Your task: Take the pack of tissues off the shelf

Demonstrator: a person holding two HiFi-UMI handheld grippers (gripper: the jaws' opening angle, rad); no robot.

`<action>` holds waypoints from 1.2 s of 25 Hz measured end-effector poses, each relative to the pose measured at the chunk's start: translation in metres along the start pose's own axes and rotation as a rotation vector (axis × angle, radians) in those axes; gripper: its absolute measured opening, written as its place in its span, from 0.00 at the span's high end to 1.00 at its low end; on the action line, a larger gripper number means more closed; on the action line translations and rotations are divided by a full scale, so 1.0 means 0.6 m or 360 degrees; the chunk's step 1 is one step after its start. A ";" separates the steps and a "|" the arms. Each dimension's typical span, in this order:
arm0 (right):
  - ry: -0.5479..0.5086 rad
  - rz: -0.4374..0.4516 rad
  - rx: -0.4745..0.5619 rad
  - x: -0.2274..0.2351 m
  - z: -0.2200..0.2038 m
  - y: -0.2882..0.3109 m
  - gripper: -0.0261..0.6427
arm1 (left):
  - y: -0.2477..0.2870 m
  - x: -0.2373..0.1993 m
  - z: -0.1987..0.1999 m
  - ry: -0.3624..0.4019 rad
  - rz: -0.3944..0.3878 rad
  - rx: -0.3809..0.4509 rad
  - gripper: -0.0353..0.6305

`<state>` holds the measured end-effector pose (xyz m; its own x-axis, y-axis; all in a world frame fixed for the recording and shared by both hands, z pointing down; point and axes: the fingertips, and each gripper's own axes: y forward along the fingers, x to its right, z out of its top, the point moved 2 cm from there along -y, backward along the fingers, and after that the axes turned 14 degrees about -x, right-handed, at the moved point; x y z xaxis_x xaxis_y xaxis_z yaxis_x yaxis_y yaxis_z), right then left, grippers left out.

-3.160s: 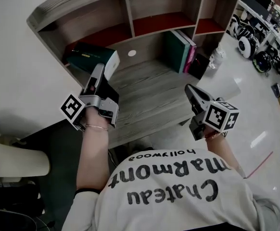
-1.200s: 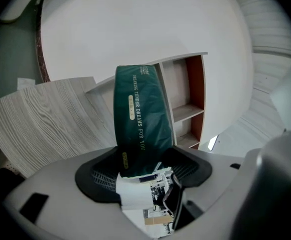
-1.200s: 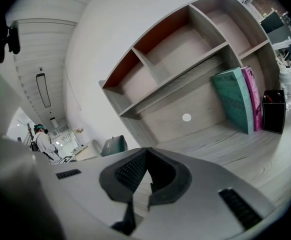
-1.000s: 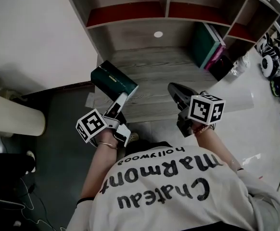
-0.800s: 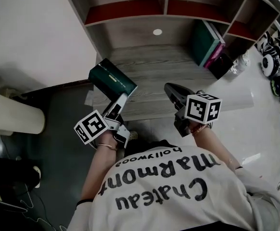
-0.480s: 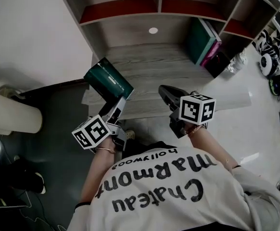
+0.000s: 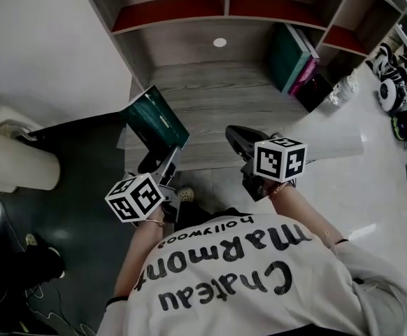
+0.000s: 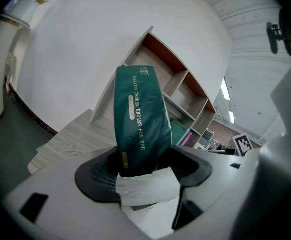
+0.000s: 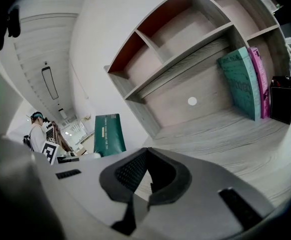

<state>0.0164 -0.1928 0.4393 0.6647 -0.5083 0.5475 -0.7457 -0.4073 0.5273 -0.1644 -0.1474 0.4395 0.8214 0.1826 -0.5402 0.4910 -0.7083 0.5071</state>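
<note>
The pack of tissues (image 7: 156,116) is a dark green wrapper with pale print. It hangs in the air over the front left corner of the wooden shelf's lower board (image 7: 224,107). My left gripper (image 7: 163,161) is shut on its near end, and in the left gripper view the pack (image 8: 138,124) stands up from between the pads with the left gripper (image 8: 143,176) clamped around it. To the right my right gripper (image 7: 233,133) is shut with nothing in it, above the board's front edge. The right gripper view shows the right gripper (image 9: 146,156) and the pack (image 9: 109,134) off to its left.
Green and pink books (image 7: 293,53) lean at the right of the shelf, beside a black box (image 7: 317,89) and a clear bottle (image 7: 342,93). A white cylindrical bin (image 7: 11,165) stands on the dark floor at left. Wheeled machines (image 7: 392,82) sit at far right.
The left gripper has drawn the pack out of the shelf's left side towards the person and rolled it more on edge. The right gripper has sunk slightly.
</note>
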 end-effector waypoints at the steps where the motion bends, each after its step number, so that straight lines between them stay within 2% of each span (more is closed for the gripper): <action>1: -0.0001 0.0000 -0.0005 0.002 -0.002 0.001 0.94 | 0.000 0.000 -0.002 -0.0001 0.0008 -0.0002 0.47; 13: 0.0007 -0.0019 -0.0054 0.020 -0.017 0.009 0.94 | 0.010 -0.006 -0.026 0.0047 0.0118 -0.0064 0.47; 20: 0.0015 -0.0067 -0.0037 0.033 -0.014 0.006 0.94 | 0.015 -0.003 -0.021 0.0050 0.0129 -0.0048 0.47; 30: -0.0072 -0.0139 -0.0038 0.041 -0.002 0.006 0.94 | 0.014 -0.006 -0.009 0.0056 0.0151 -0.0017 0.47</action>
<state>0.0300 -0.2056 0.4554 0.7239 -0.5057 0.4692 -0.6835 -0.4334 0.5874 -0.1618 -0.1504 0.4492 0.8740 0.1393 -0.4655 0.4135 -0.7163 0.5621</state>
